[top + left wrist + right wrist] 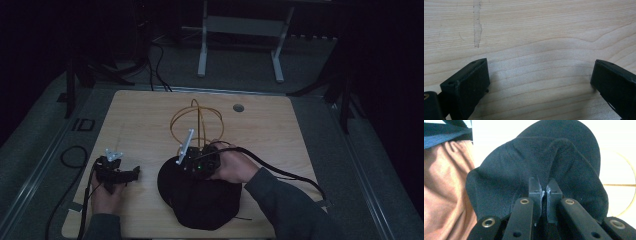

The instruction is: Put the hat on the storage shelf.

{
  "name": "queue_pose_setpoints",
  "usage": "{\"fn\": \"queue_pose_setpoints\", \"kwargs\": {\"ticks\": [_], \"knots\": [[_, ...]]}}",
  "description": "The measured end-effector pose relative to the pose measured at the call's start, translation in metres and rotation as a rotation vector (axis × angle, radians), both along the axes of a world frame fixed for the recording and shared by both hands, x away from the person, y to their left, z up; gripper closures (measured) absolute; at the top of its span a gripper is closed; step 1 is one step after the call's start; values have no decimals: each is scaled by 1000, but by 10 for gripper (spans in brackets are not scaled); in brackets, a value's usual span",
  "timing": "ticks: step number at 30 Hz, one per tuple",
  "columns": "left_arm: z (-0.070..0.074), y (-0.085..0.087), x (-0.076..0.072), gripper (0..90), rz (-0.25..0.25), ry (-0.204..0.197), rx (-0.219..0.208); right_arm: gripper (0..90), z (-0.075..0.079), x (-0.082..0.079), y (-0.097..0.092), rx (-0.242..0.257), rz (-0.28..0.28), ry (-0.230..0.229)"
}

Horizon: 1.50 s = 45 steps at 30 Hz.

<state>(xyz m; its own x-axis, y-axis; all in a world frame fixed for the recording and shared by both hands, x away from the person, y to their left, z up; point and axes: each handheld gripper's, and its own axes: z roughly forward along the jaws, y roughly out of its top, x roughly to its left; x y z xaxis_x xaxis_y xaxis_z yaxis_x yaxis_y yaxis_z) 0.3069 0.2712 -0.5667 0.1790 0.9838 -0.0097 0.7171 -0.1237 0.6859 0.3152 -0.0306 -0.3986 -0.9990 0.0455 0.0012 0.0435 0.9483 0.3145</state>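
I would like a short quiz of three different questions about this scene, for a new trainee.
1. True or false: the right hand-held gripper is shut on the black cap.
2. What lies under the open left hand-held gripper? A) a towel B) the bare wooden table C) a plate
3. Fill in: beyond the cap, at the middle of the table, stands a yellow wire ______.

Key:
1. True. In the right gripper view the jaws pinch a fold of the cap's fabric.
2. B. In the left gripper view the jaws stand wide apart over bare wood.
3. Stand. It is made of thin hoops and nothing hangs on it.
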Motion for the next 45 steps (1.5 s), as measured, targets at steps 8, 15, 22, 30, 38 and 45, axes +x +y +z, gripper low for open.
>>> {"fn": "queue_pose_setpoints", "kwargs": {"ticks": [8, 15, 22, 30, 38, 45], "knots": [[0, 0, 0, 18, 1, 0, 0, 858, 11, 1, -21, 4, 2, 2], [0, 0, 0, 19, 1, 0, 0, 857, 15, 4, -46, -9, -18, 15], [0, 0, 0, 18, 1, -1, 0, 857, 18, 7, -67, -39, -29, 24], [0, 0, 0, 18, 0, -1, 0, 857, 26, 12, -93, -34, -63, 7], [0, -1, 0, 19, 1, 0, 0, 856, 38, 20, -118, -11, -105, -19], [0, -1, 0, 18, 1, 0, -1, 856, 49, 24, -133, 12, -114, -33]]}}
